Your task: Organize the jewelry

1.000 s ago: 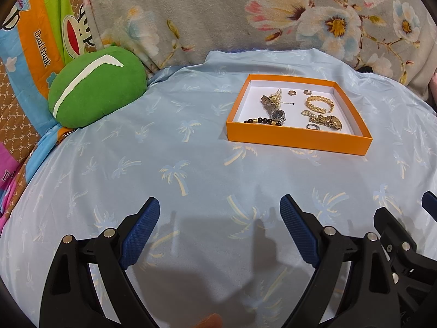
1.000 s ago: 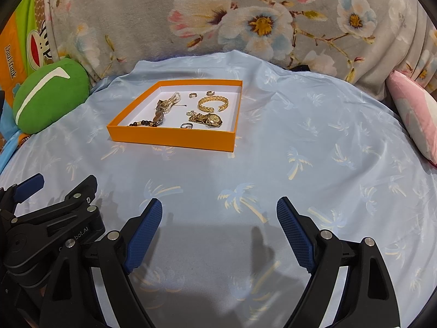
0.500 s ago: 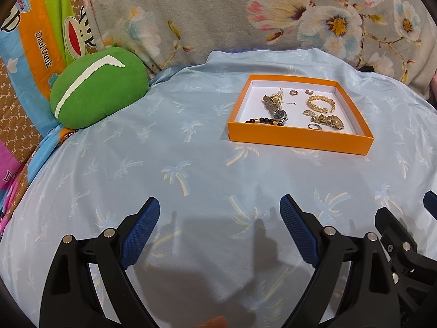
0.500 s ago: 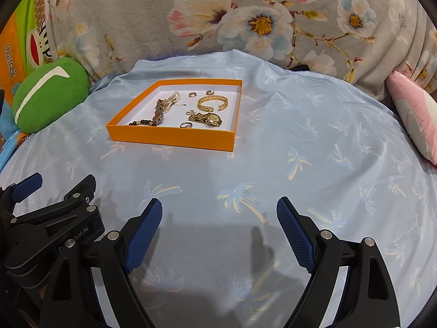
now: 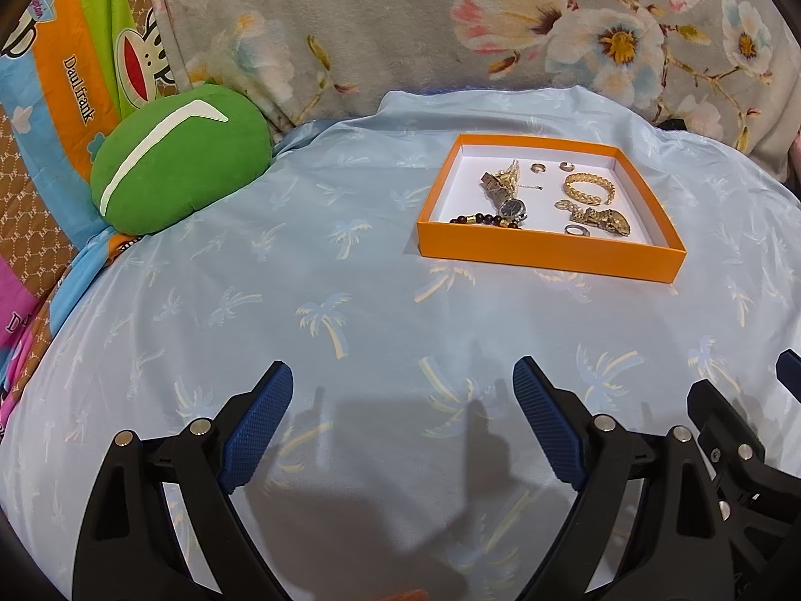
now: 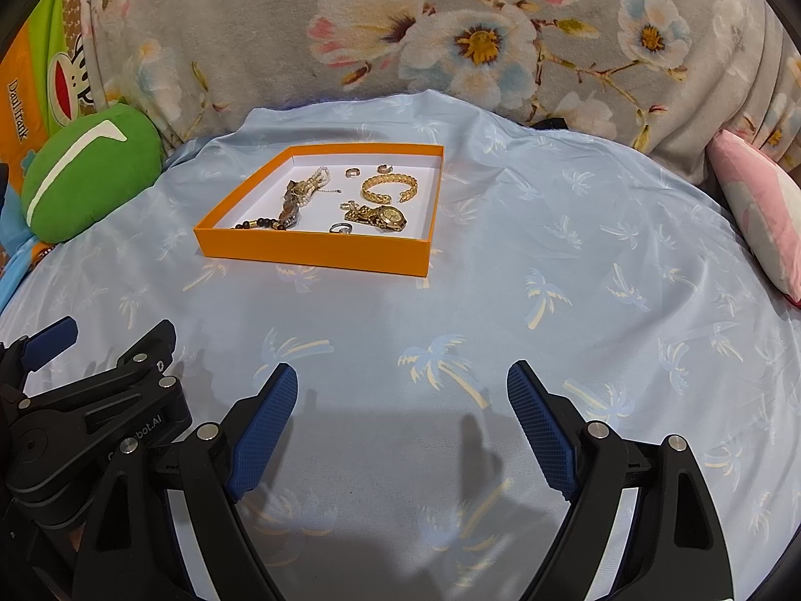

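An orange box (image 5: pixel 545 253) with a white floor sits on the blue palm-print sheet, also seen in the right wrist view (image 6: pixel 315 253). It holds a gold bracelet (image 5: pixel 588 188), a gold watch (image 5: pixel 603 218), a dark-faced watch (image 5: pixel 510 208), a bead bracelet (image 5: pixel 475 220) and small rings (image 5: pixel 575 230). My left gripper (image 5: pixel 403 395) is open and empty, well short of the box. My right gripper (image 6: pixel 403 395) is open and empty, also well short of it. The left gripper shows at the lower left of the right wrist view (image 6: pixel 55 340).
A green round cushion (image 5: pixel 180 160) lies at the left by a cartoon-print pillow (image 5: pixel 65 70). A grey floral blanket (image 5: pixel 500 25) rises behind the box. A pink pillow (image 6: pixel 761 210) lies at the right edge.
Both views have shifted very slightly; the box sits a touch lower and further left in the frames. Both grippers stay open and empty.
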`<state>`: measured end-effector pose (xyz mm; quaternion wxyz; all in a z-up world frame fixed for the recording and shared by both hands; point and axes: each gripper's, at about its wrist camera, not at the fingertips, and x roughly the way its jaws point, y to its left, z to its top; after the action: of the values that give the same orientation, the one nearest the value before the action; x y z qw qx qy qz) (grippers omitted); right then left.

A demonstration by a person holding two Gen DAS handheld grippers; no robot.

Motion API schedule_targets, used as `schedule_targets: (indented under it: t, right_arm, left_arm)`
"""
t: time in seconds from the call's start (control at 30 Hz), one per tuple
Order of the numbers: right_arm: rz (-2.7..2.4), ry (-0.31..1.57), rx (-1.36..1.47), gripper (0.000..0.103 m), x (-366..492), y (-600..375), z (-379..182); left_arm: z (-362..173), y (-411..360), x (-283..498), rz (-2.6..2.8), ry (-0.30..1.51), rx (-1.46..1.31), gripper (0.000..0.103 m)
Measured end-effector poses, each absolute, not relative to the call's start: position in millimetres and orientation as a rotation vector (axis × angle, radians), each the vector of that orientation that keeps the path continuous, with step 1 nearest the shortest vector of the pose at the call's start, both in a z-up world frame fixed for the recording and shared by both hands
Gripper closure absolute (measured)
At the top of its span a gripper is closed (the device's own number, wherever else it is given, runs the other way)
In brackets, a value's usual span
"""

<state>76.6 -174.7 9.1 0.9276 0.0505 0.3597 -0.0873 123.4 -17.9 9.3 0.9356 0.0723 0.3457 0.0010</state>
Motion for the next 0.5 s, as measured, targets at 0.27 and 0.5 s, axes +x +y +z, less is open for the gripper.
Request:
schedule_targets:
  t: [0.27, 0.5]
  right_arm:
    - [-0.178, 0.739, 0.102, 0.018, 76.4, -175.4, 9.3]
    - [-0.179, 0.737, 0.103, 0.018, 76.4, -174.6, 9.3]
  left_arm:
    - [5.5, -19.2, 126.8, -0.006, 0.729, 0.143, 0.016]
    - [4.9, -19.9, 125.7, 0.000, 0.720, 0.144, 0.016]
